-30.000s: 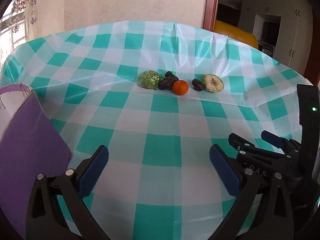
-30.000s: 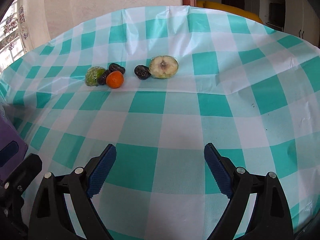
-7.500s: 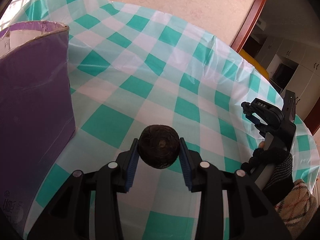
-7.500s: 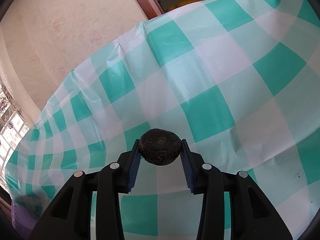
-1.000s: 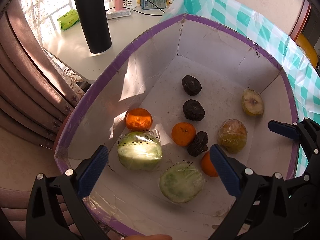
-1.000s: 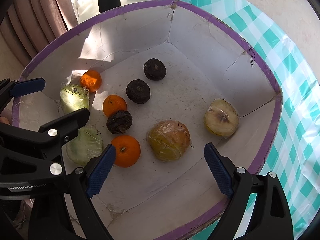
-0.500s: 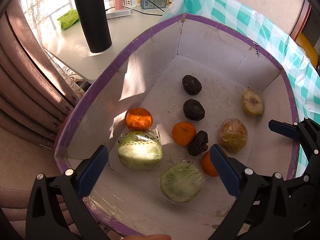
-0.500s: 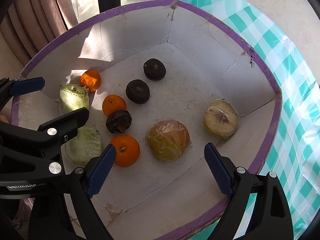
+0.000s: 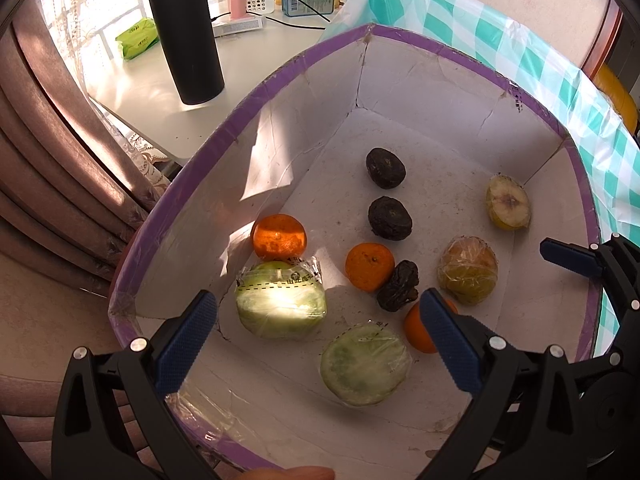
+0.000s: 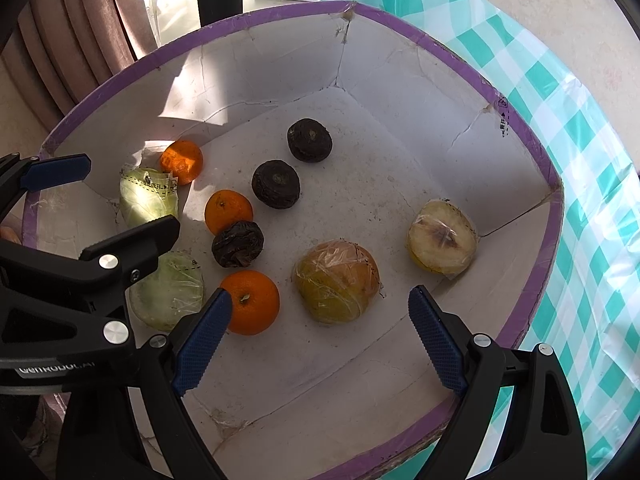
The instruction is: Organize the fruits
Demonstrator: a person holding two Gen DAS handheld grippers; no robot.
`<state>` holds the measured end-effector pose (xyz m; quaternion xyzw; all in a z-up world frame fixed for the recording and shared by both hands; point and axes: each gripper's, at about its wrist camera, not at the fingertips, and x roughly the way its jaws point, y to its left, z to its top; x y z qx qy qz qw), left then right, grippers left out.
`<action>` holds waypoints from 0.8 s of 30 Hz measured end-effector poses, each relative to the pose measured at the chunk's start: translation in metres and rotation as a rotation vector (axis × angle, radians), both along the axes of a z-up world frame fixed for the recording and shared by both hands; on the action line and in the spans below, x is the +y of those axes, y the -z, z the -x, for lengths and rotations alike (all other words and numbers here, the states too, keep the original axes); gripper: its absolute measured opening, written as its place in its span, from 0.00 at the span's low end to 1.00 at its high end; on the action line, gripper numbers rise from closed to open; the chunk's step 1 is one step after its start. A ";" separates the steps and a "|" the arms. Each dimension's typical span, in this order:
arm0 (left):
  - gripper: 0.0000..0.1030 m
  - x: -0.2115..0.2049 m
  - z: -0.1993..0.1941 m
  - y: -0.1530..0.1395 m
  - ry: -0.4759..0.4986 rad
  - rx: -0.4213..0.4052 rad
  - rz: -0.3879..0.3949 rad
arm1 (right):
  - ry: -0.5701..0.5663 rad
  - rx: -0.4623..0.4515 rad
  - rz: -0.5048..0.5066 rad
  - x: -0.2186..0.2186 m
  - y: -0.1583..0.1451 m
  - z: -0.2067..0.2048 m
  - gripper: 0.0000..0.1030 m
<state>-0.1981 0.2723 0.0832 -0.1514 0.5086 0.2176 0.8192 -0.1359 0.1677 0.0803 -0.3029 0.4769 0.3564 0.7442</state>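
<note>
Box: your purple-rimmed white cardboard box (image 10: 516, 120) holds all the fruit on its floor.
Right hand-held gripper (image 10: 318, 326): jaws wide, empty, above the plastic-wrapped yellow-brown fruit (image 10: 338, 280), directly ahead.
Left hand-held gripper (image 9: 316, 340): jaws wide, empty, over the wrapped green halves (image 9: 280, 304).
Nearer hand: right.

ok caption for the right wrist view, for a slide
Open right gripper above purple-rimmed box holding oranges and wrapped fruit.

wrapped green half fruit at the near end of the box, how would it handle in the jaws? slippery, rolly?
The wrapped green half is covered in shiny film, so blue pads may slip on it. It lies cut face up and looks squat, so it probably slides rather than rolls. Exposed flesh suggests it bruises under a hard squeeze. The box floor looks flat.
</note>
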 end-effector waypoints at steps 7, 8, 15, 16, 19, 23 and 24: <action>0.98 0.001 0.000 0.001 0.000 0.007 -0.001 | 0.000 0.000 -0.001 -0.001 0.001 0.000 0.84; 0.98 0.001 -0.001 0.002 0.000 0.015 -0.002 | 0.000 -0.001 0.000 -0.001 0.001 0.000 0.84; 0.98 -0.002 0.001 0.003 -0.014 0.026 -0.027 | -0.003 -0.007 0.000 -0.001 0.000 -0.001 0.84; 0.98 -0.002 0.001 0.002 -0.017 0.029 -0.030 | -0.003 -0.005 -0.003 0.000 0.000 -0.001 0.84; 0.98 -0.003 -0.001 -0.001 -0.030 0.039 -0.039 | -0.002 0.000 -0.011 0.001 -0.001 -0.001 0.84; 0.98 -0.003 0.002 -0.011 -0.076 0.050 -0.067 | -0.003 0.009 -0.032 0.001 -0.003 -0.002 0.84; 0.98 -0.004 0.003 -0.015 -0.095 0.055 -0.089 | -0.001 0.014 -0.047 0.001 -0.005 -0.002 0.84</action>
